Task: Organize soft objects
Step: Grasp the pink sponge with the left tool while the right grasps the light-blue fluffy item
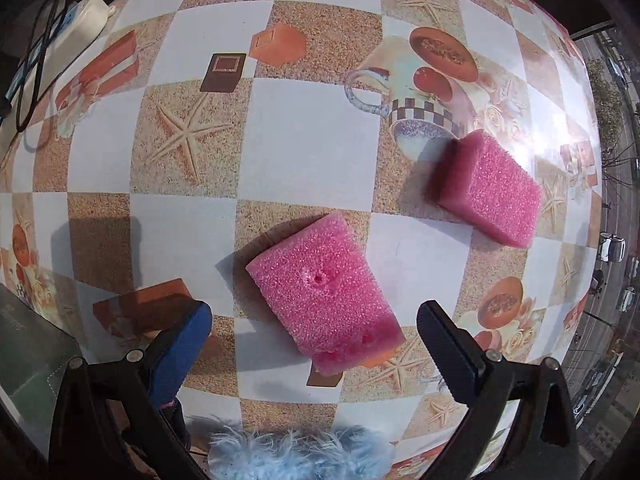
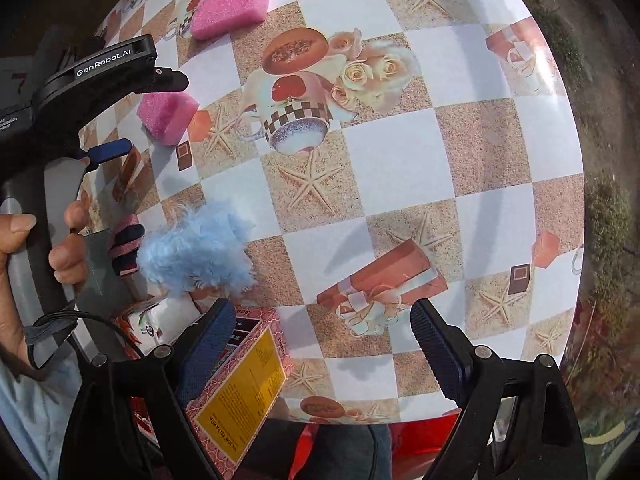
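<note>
Two pink sponge blocks lie on the round table (image 1: 312, 140) with the checkered, starfish-printed cloth. The near sponge (image 1: 324, 292) sits right in front of the left gripper (image 1: 316, 320), between the lines of its two fingers but not touched by them; its jaws stand wide apart and hold nothing. The far sponge (image 1: 490, 188) lies well apart, toward the table edge, on the printed cup. A fluffy light-blue soft toy (image 2: 198, 250) rests close to the person's side of the table, near a printed carton with a yellow label (image 2: 244, 384) and a small white packet (image 2: 160, 322).

The right gripper (image 2: 324, 344) hangs above a bare part of the cloth, its jaws also apart and empty. The right wrist view shows the left gripper from the side, low beside the near sponge.

I judge that the next step is to close on the near sponge. The risks: the foam is very soft, so a hard squeeze may deform it and let it spring out sideways. The block lies turned against the finger line, so the pads may catch only a corner and rotate it. The cloth looks smooth and shiny, so a low finger could push the sponge forward instead of gripping it. The far sponge is near the edge and could be knocked off by a careless reach.
</note>
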Tool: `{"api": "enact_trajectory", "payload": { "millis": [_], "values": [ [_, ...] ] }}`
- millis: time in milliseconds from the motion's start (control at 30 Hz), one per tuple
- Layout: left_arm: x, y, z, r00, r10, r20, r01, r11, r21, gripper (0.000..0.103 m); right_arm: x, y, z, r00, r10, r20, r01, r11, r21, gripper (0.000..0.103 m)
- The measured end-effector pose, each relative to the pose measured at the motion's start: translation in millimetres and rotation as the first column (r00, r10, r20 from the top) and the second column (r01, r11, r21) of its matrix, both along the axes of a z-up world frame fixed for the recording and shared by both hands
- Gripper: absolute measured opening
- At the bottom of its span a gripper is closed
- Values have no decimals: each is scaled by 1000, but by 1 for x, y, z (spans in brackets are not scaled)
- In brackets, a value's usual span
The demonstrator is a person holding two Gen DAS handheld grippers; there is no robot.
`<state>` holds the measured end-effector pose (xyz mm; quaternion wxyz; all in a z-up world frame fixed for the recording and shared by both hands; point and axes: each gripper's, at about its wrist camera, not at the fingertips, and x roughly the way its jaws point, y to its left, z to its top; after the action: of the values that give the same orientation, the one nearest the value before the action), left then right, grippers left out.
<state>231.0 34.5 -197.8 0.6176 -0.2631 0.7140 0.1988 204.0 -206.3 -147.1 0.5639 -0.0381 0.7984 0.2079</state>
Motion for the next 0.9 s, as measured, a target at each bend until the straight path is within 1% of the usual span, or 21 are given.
{"api": "enact_trajectory", "payload": {
  "millis": [67, 100, 133, 200, 333, 400, 433, 500, 567, 600, 633, 733, 800, 833, 867, 900],
  "values": [
    [-3, 4, -11, 998, 14, -63, -13, 1000, 8, 103, -1, 8, -3, 1000, 25, -8, -25, 999, 36, 90],
    [-5, 5, -15, 997, 18, -81, -18, 1000, 1, 103, -1, 15, -5, 999, 42, -12, -41, 998, 56, 90],
    [-5, 6, -14, 998, 14, -64, -13, 1000, 19, 103, -2, 22, -8, 998, 61, -17, -59, 996, 72, 90],
    [-5, 9, -16, 997, -8, -72, 9, 1000, 14, 103, -3, 39, -15, 994, 108, -27, -105, 990, 97, 90],
    [-12, 21, -15, 998, -58, -39, 60, 997, 50, 103, -6, 79, -34, 975, 221, -25, -217, 970, 111, 90],
    [-18, 29, -15, 997, -70, -21, 72, 996, 57, 103, -11, 98, -44, 954, 299, -16, -296, 951, 92, 90],
    [-21, 32, -15, 997, -75, -16, 76, 995, 62, 103, -15, 108, -49, 937, 348, -3, -347, 935, 75, 90],
    [-29, 42, -15, 997, -80, -8, 81, 995, 65, 103, -23, 122, -53, 899, 435, 45, -436, 900, 13, 90],
    [-32, 47, -16, 997, -83, -1, 83, 994, 71, 103, -27, 129, -49, 868, 486, 103, -486, 873, -25, 90],
    [-34, 48, -17, 997, -81, -2, 81, 994, 70, 103, -26, 128, -49, 859, 495, 127, -491, 869, -67, 90],
    [-35, 50, -17, 997, -78, -4, 79, 994, 73, 103, -22, 124, -49, 862, 486, 142, -475, 873, -107, 90],
    [-36, 49, -12, 995, -101, 0, 100, 989, 109, 103, 3, 93, -50, 912, 376, 161, -349, 921, -173, 90],
    [-35, 43, -5, 991, -130, 25, 127, 985, 118, 103, 21, 65, -46, 932, 309, 188, -268, 940, -213, 90],
    [-34, 40, -3, 989, -146, 32, 141, 982, 122, 103, 29, 51, -44, 940, 279, 197, -234, 946, -224, 91],
    [-33, 37, -2, 987, -158, 37, 153, 980, 128, 103, 35, 39, -40, 949, 246, 200, -202, 955, -216, 90],
    [-32, 35, -2, 985, -168, 39, 161, 978, 132, 103, 40, 27, -35, 960, 196, 198, -162, 971, -178, 90]
  ]
}}
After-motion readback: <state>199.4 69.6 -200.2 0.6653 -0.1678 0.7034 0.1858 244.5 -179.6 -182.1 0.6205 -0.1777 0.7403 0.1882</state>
